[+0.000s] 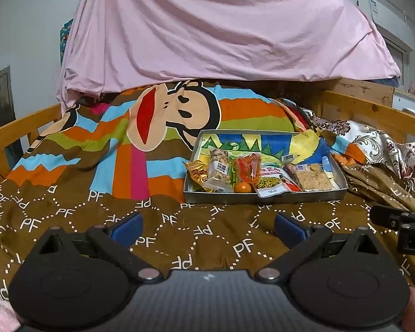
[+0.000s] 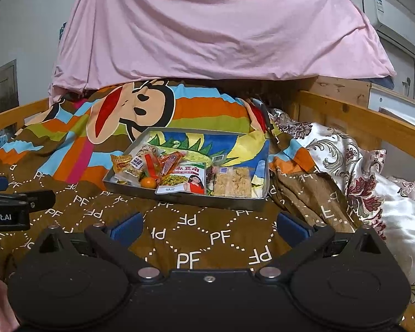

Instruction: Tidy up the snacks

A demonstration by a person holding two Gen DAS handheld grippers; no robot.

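Grey metal tray (image 1: 265, 197) of snacks sits on the brown bedspread (image 1: 179, 238), right of centre in the left wrist view.

Both claws, left gripper (image 1: 207, 225) and right gripper (image 2: 209, 225), hang low in frame, jaws spread wide and holding nothing (well short of the tray). Inside lie a small orange (image 2: 148, 183), a green-bean packet (image 2: 183, 180) and a crispy-cake pack (image 2: 233, 184).

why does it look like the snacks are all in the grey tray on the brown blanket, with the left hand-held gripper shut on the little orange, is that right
Not quite. The left hand-held gripper is open and empty, short of the grey tray; the left wrist view shows it. The little orange lies in the tray among the snacks, on the brown blanket.
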